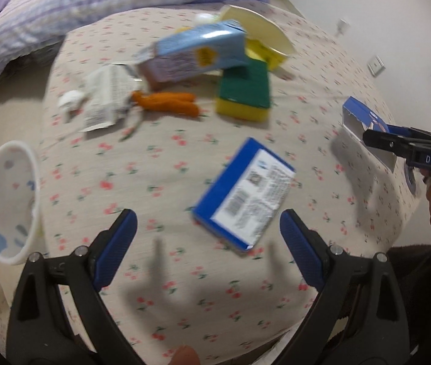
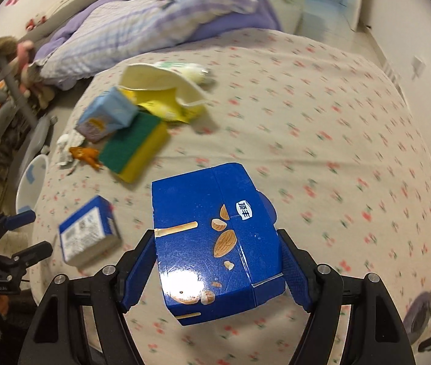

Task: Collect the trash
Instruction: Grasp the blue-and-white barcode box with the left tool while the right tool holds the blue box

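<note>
- We see a beige bedsheet (image 1: pixel 160 158) dotted with small red cherries.
- We see a deep blue snack box (image 2: pixel 215 243) printed with almonds.
- We see a green-and-yellow sponge (image 1: pixel 243 94).
- We see a lilac checked quilt (image 1: pixel 93 3).

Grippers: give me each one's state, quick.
Left gripper: open, holding nothing.
Right gripper: shut on the blue snack box.

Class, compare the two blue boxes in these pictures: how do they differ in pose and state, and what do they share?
The almond-printed blue box is lifted off the bed, clamped in the right gripper; the barcode-labelled blue box lies flat on the floral sheet, untouched. The held box shows its picture face; the lying one shows its white printed label. Both are blue cardboard cartons.
</note>
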`<state>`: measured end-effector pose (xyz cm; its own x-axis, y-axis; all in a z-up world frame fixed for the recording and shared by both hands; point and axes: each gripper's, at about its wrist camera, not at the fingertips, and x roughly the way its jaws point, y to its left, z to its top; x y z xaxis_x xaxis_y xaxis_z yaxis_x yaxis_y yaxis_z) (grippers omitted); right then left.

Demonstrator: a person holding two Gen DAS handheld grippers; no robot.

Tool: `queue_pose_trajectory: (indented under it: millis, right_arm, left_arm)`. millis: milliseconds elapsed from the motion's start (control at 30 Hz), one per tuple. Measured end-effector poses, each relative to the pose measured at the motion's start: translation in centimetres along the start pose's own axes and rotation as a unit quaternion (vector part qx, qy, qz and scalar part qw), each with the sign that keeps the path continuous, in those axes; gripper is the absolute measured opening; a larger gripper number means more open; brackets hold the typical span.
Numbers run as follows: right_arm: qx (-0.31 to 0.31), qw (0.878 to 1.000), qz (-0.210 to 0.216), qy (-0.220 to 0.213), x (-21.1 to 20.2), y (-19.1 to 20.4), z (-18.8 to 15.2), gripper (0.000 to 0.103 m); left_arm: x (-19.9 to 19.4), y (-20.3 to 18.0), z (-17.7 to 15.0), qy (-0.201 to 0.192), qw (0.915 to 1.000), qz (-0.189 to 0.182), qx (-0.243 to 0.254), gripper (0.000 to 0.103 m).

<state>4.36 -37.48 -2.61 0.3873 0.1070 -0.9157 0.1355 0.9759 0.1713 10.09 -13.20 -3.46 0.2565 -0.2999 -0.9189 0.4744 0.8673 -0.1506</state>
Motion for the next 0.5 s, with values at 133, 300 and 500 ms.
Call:
queue_pose_trajectory:
  millis: [133, 300, 500]
  right_arm:
    - [0.014, 1.0, -0.001, 0.0, -0.3, -1.7, -1.0, 0.078]
    - [0.018, 1.0, -0.001, 0.0, -0.5, -2.5, -1.5, 0.078]
    - [0.011, 1.0, 0.002, 0.001, -0.4, -1.8, -1.4, 0.078]
  left_arm:
    - [1.1, -1.3, 0.3, 0.009, 0.9998, -0.005, 0.018, 0.094]
    - [2.4, -2.0, 0.5, 0.023, 0.9993, -0.008, 0.029, 0.09]
    - [3.6, -2.3, 0.5, 0.041, 0.9984, 0.003, 0.038, 0.072]
